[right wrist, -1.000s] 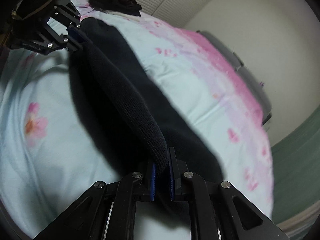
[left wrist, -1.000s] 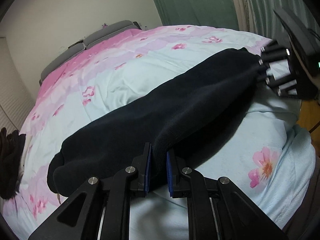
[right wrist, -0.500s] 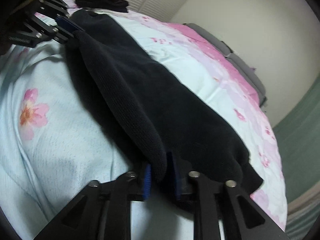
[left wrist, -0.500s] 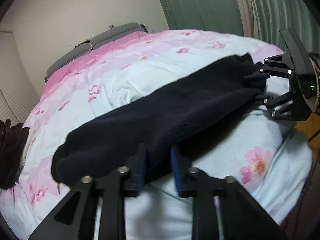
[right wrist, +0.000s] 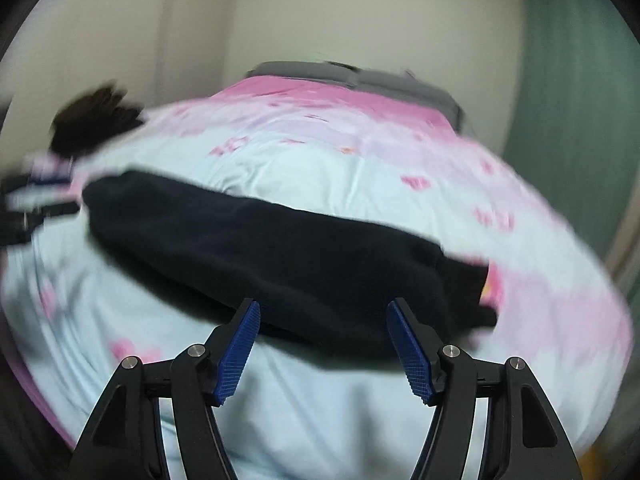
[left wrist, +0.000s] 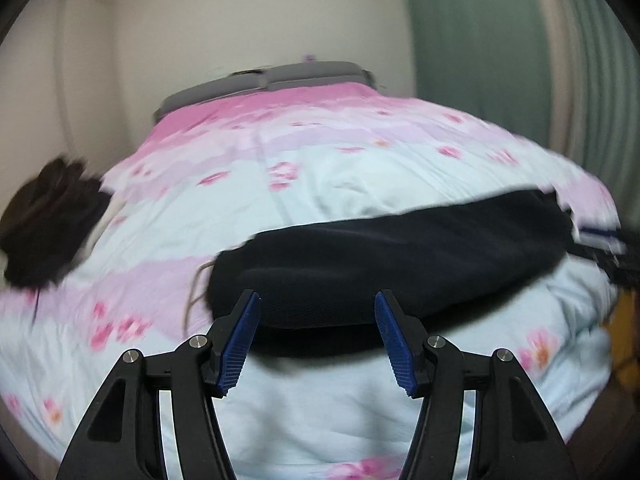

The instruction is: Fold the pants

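The black pants [left wrist: 384, 256] lie folded into a long dark band across the near part of the bed [left wrist: 328, 184], on a quilt [left wrist: 304, 412] that is pale blue with pink blossoms near the camera and turns solid pink toward the far end. In the left wrist view the left tongs [left wrist: 318, 338] stand just in front of the near edge of the pants, their blue pads [left wrist: 240, 344] apart and opening, with only the edge of the fabric showing in the gap and neither pad pressing on it. In the right wrist view the right tongs [right wrist: 324, 346] sit the same way at the other end of the band: jaws apart and opening, the cloth's edge between the tips but not pinched. Each view catches the other tongs blurred at the far end of the pants. A heap of dark clothes [left wrist: 48, 224] lies on the quilt's left side, well apart from the pants. A grey headboard [left wrist: 264, 84] closes the far end, with a green curtain [left wrist: 500, 40] to the right.
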Demonstrator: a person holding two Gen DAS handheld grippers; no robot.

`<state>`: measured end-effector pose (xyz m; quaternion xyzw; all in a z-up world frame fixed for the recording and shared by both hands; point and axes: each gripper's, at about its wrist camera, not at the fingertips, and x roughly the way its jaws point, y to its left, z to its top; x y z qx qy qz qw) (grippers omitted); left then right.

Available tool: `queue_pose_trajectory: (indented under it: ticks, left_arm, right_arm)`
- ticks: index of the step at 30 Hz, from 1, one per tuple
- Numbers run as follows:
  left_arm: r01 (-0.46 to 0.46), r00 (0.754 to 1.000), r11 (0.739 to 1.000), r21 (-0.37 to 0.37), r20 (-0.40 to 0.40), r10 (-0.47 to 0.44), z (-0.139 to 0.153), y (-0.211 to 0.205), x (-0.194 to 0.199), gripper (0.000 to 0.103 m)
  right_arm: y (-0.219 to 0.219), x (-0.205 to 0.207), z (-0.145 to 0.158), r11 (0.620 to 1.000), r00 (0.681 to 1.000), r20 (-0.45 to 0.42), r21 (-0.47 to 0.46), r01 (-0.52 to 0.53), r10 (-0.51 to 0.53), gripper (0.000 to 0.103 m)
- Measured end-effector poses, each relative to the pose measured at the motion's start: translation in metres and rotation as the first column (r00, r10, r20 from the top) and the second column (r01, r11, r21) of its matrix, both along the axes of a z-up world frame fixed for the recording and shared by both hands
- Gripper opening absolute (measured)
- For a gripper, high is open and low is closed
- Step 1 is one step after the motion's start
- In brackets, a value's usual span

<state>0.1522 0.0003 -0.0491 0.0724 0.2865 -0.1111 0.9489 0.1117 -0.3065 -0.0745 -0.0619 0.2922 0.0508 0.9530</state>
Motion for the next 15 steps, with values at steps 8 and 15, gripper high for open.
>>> queue_pose_trajectory:
  ticks: [8,15]
  left_arm:
    - [-0.093,0.994,0.981,-0.169,-0.074,0.082,-0.016,0.031,0.013,0.059]
    - [-0.219,0.971,0.915,-0.339,-0.17,0.169,-0.022,0.032,0.042,0.063]
  right_arm:
    - [-0.037,0.014,-0.011,0.924,0.969,-0.182,0.315,0.217,-0.165,0.067]
    - [-0.055,0.019,-0.008,0.842,0.911,-0.178,0.349,0.411,-0.371,0.067]
